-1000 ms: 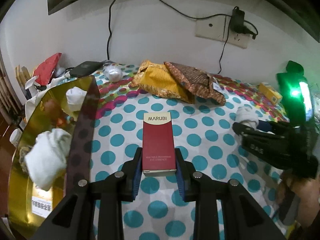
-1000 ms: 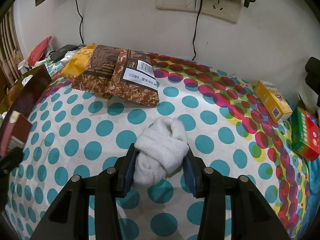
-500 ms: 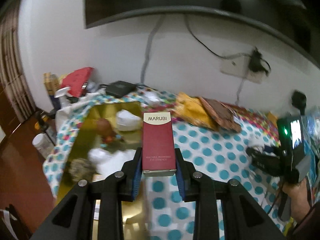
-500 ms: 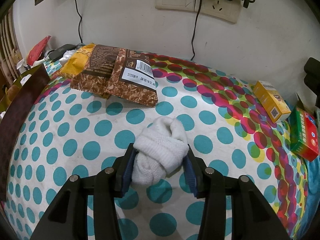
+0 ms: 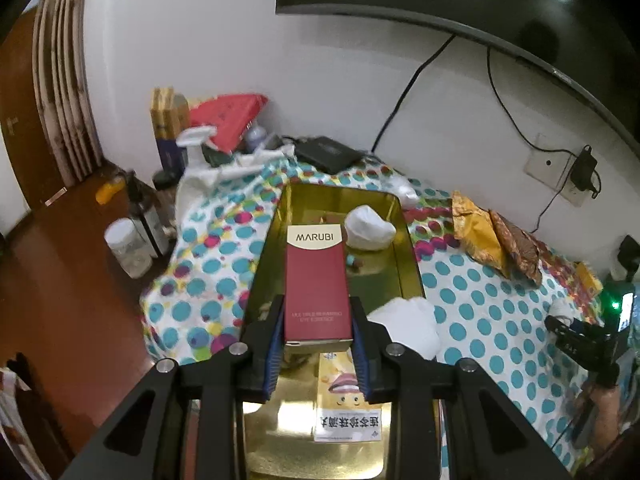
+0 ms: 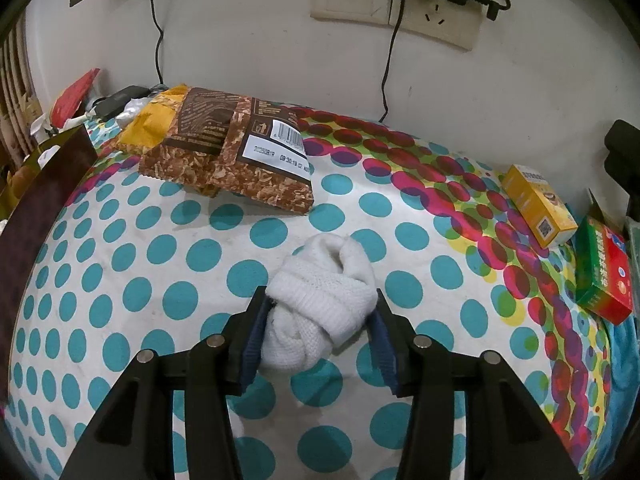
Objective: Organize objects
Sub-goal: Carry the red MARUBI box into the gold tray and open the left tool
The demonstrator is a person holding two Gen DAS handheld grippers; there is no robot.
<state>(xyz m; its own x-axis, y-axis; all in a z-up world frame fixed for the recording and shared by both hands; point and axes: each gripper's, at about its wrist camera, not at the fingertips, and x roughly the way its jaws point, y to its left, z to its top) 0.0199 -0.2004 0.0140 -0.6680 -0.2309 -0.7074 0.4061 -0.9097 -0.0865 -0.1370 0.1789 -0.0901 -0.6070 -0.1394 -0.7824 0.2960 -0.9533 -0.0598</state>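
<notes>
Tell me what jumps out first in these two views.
The red MARUBI box stands clamped in the left gripper above the gold tin, which already holds white socks. On the polka-dot tablecloth, the right gripper brackets a rolled white sock, its jaws opening.

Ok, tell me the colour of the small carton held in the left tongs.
The tall MARUBI carton is dark red with a cream top band, clearest in the left wrist view.

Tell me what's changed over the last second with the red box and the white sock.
The left tool, shut on the red Marubi carton, lifted it off the polka-dot tablecloth and carried it over the gold tin tray. The right tool stayed put around the rolled white sock, its jaws opening slightly.
</notes>
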